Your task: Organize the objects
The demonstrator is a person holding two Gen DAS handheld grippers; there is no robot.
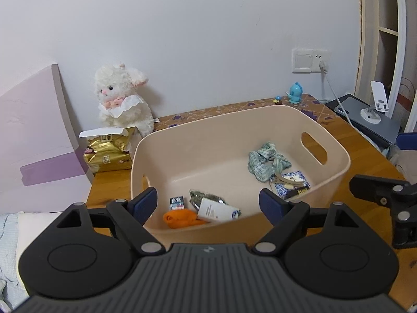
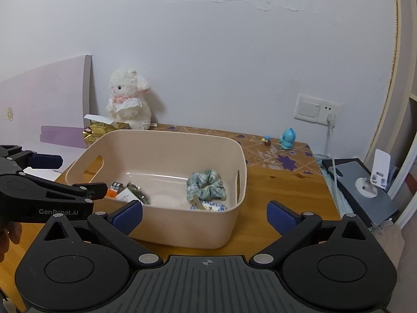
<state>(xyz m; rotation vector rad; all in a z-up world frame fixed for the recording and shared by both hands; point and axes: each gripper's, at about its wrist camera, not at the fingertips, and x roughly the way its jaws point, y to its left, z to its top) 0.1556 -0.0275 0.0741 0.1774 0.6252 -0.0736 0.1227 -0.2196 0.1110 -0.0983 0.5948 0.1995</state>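
A beige plastic basket [image 1: 336, 156] [image 2: 234, 161] stands on the wooden table. In it lie a green checked scrunchie [image 1: 265, 160] [image 2: 206, 185], a blue patterned card with a clip [image 1: 292, 182] [image 2: 211, 206], an orange item [image 1: 182, 217], a small box [image 1: 177, 203], and a green packet with a white label [image 1: 213, 206] [image 2: 135, 191]. My left gripper [image 1: 208, 204] is open and empty at the basket's near rim. My right gripper [image 2: 206, 215] is open and empty in front of the basket's near wall. The left gripper also shows in the right wrist view [image 2: 65, 177].
A white plush lamb [image 1: 122, 96] [image 2: 129, 99] and a gold tissue pack [image 1: 108, 151] stand at the back left. A blue toy figure [image 1: 295, 93] [image 2: 286, 138], a wall socket with cable [image 2: 316, 109] and a phone stand on a grey box [image 2: 375, 180] are to the right.
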